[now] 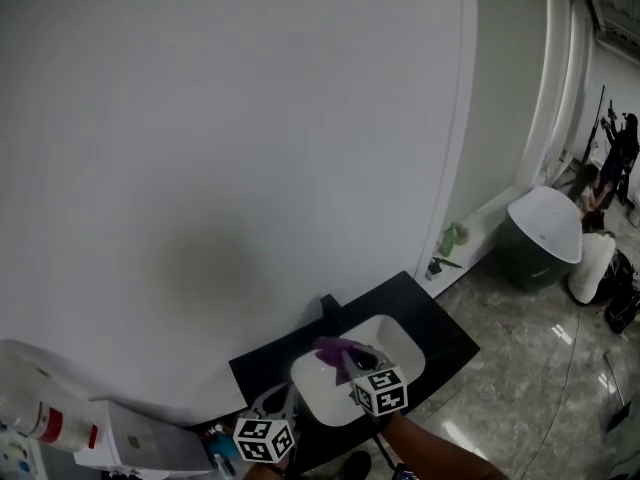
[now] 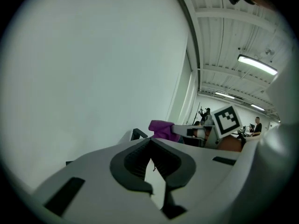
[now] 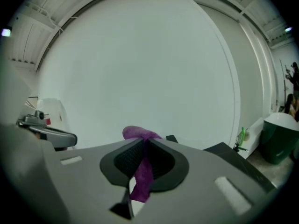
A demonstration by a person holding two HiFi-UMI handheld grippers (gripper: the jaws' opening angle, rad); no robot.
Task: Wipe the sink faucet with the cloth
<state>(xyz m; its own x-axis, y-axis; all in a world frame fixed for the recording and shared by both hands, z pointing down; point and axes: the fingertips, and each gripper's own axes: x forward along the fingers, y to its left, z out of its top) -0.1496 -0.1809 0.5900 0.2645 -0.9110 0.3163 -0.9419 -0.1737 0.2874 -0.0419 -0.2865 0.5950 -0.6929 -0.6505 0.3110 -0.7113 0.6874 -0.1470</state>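
the right claw [image 3: 144, 143] is clenched on the purple cloth [image 3: 141, 174], pinching one fold, probably so the loose end can rub. below it is the white sink [image 1: 398, 330], and the dark faucet [image 1: 329, 310] is just beyond. the left claw [image 2: 150, 143] is closed and empty. the wall [image 1: 200, 168] crowds the faucet from behind, and the free room is on the side of the worktop [image 1: 445, 340].

**Purple cloth over the white sink**

The right hand-held gripper [image 1: 358, 363] carries a purple cloth [image 1: 335, 351] at its tip, above the white sink [image 1: 400, 340] set in a black bench [image 1: 440, 338]. The black faucet [image 1: 330, 313] stands just behind the cloth. The left hand-held gripper [image 1: 272, 408] is by the sink's left edge.
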